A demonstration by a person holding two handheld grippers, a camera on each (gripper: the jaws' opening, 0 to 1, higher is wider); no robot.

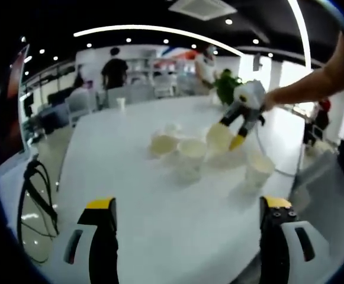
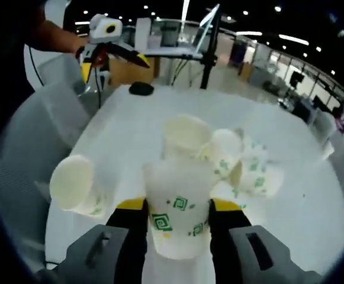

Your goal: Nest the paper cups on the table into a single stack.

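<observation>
A bright office hall holds the white table (image 2: pixel 314 195). On it lie about five paper cups (image 2: pixel 186 135), clustered mid-table. The right gripper (image 2: pixel 177 222) clamps a sixth cup (image 2: pixel 177 216) between its jaws; the left gripper (image 1: pixel 189 216) hangs with jaws spread wide.
</observation>
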